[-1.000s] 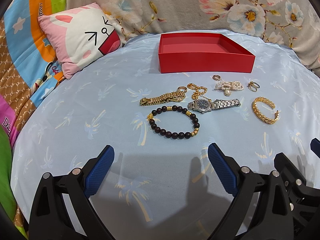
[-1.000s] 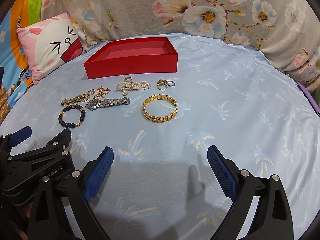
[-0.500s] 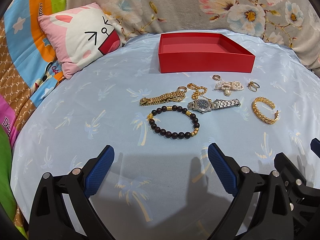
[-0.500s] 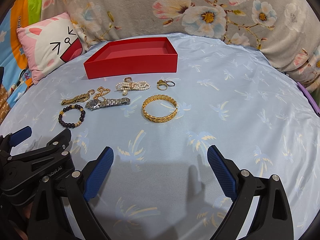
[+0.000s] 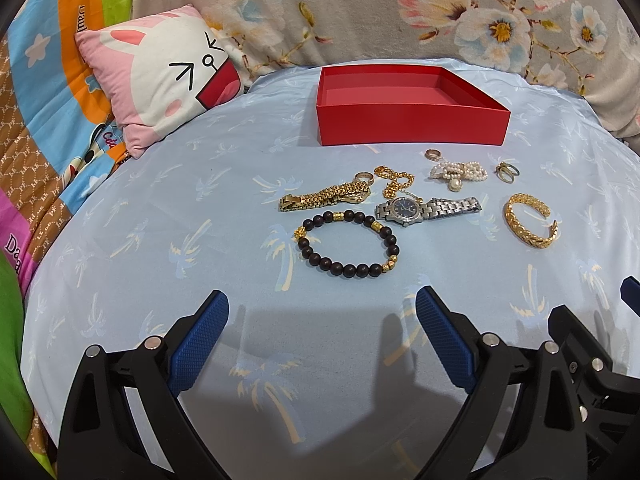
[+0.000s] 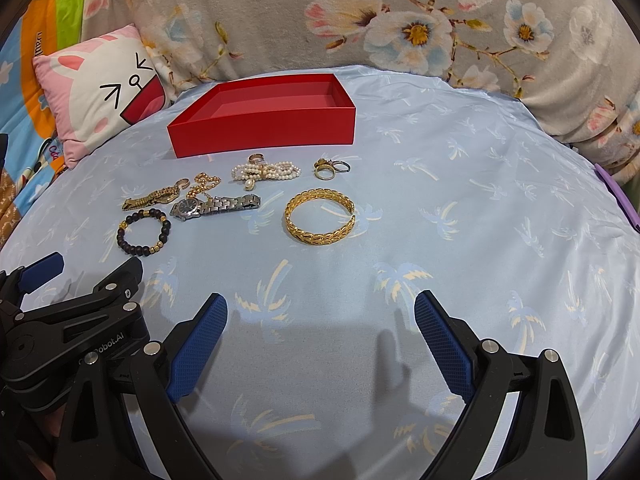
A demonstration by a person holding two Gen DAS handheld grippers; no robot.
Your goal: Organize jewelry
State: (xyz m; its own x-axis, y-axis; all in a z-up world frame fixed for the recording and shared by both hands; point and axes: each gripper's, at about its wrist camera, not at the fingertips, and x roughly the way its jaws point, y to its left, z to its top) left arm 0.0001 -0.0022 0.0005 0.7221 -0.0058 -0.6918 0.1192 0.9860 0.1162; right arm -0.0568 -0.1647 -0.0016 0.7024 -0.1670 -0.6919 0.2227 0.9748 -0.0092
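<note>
Both grippers hover low over the pale blue sheet [image 5: 160, 208], the left gripper [image 5: 320, 340] and the right gripper [image 6: 320, 340] each with fingers spread wide and nothing between them. Nothing has gone into the red box [image 5: 408, 128] yet; its inside looks bare.

All the jewelry lies loose on the sheet in front of the box, on the grippers' side of it. Nearest the box are a small ring [image 5: 434, 155], a pearl strand [image 5: 460, 172] and 2 joined rings [image 5: 507, 171]. Farther from the box sit a gold link watch [image 5: 324, 196], a fine gold chain [image 5: 394, 180] and a steel watch [image 5: 424, 209], the chain touching the steel watch. Farthest from the box are the dark bead bracelet [image 5: 348, 244] and the gold cuff [image 6: 320, 216], the cuff well apart from the rest.

Handling, as a judgement: the cuff is stiff and smooth, so pinch across its band, not its open gap. The bead bracelet is light and probably stretchy; grip 1 side of the loop. The chain and pearls are limp and may drag neighbours. The rings are small and may slip on the soft sheet.
</note>
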